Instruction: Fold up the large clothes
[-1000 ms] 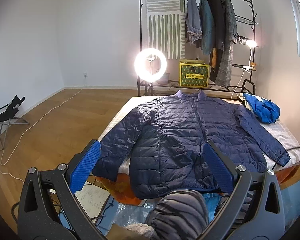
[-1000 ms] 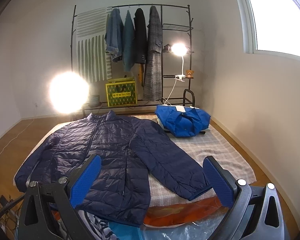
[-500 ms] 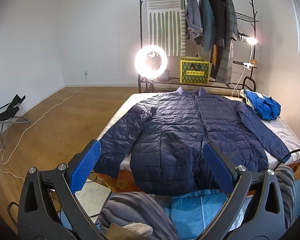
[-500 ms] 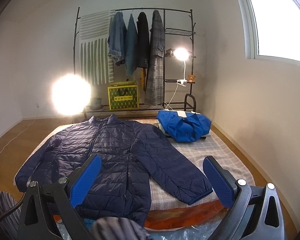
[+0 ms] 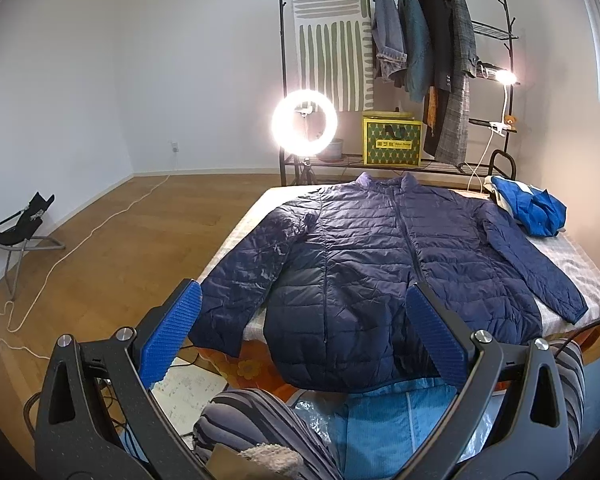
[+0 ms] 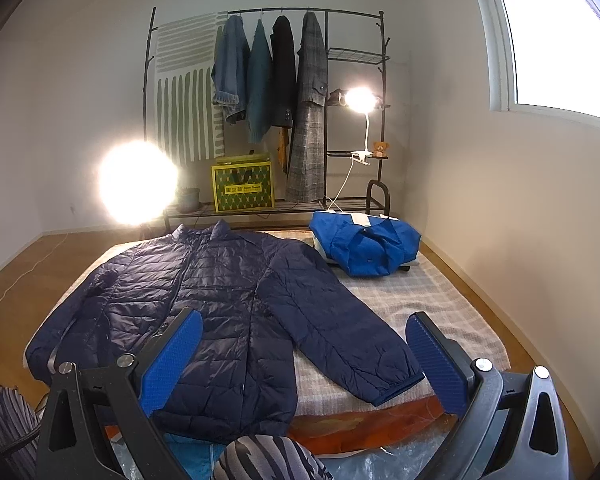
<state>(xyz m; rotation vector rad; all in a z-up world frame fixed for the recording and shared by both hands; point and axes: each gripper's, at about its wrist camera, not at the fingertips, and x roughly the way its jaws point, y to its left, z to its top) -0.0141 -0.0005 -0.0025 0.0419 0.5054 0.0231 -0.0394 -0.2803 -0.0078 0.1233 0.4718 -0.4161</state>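
A navy quilted puffer jacket (image 5: 380,264) lies flat, front up, sleeves spread, across a bed (image 6: 432,300) with a pale checked cover; its hem hangs over the near edge. At the far right of the bed sits a crumpled bright blue garment (image 6: 366,246). Behind stand a black metal clothes rack (image 5: 416,40) with hanging coats, a glowing ring light (image 5: 304,122) and a yellow patterned box (image 5: 392,141). Striped fabric, perhaps the person's knees (image 5: 260,424), crowds the near foreground. The left tongs (image 5: 302,334) and right tongs (image 6: 304,354) hover spread wide, empty, their blue ribbed pads short of the jacket.
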